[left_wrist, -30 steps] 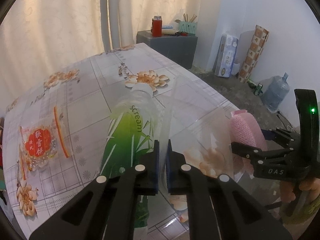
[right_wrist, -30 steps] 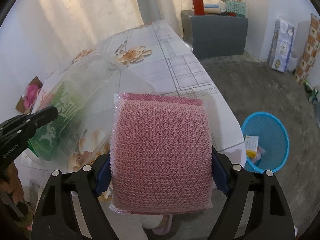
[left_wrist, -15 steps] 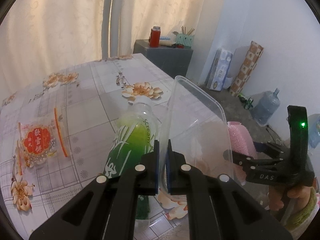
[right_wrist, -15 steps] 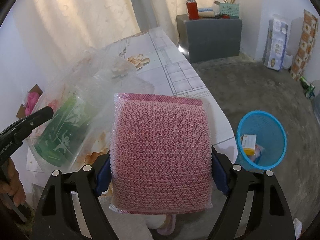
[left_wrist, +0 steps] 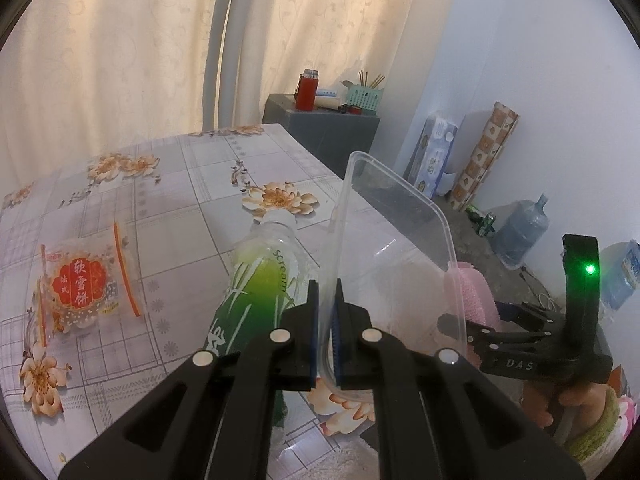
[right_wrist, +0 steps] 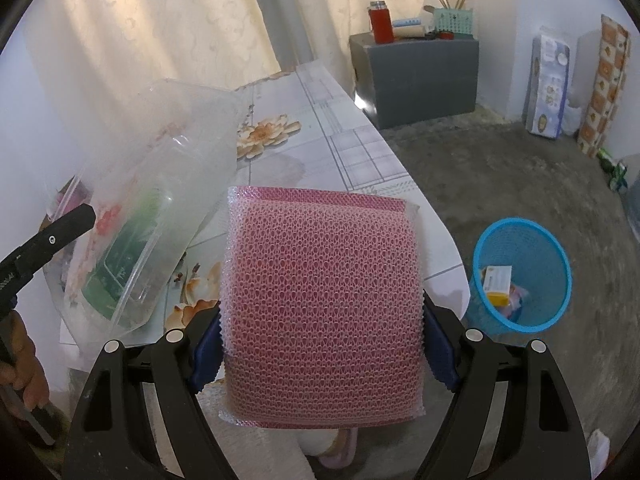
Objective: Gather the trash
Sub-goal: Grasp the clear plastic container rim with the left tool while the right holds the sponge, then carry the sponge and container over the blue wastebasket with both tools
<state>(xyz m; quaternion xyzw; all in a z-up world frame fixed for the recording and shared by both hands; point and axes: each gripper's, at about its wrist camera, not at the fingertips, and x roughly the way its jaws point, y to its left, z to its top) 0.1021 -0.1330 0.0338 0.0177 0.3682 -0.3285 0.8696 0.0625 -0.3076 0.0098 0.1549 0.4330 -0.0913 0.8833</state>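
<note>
My left gripper (left_wrist: pixel 326 312) is shut on the rim of a clear plastic container (left_wrist: pixel 396 248), tilted up on edge above the floral table (left_wrist: pixel 160 208). A green drink bottle (left_wrist: pixel 256 292) lies on the table just left of the container. From the right wrist view the same container (right_wrist: pixel 160 200) appears at the left, the bottle showing through it. My right gripper (right_wrist: pixel 320 344) is shut on a pink mesh foam wrap (right_wrist: pixel 320 296), held over the table's near corner. A red-printed snack wrapper (left_wrist: pixel 84 284) lies flat at the table's left.
A blue mesh waste basket (right_wrist: pixel 520 276) with some packaging inside stands on the concrete floor to the right of the table. A grey cabinet (right_wrist: pixel 416 68) with a red flask sits at the back. Water jugs (left_wrist: pixel 520 236) and boxes line the wall.
The left gripper rose with the container, which tipped up from lying low to standing on edge. The right gripper and the pink wrap stayed put.
</note>
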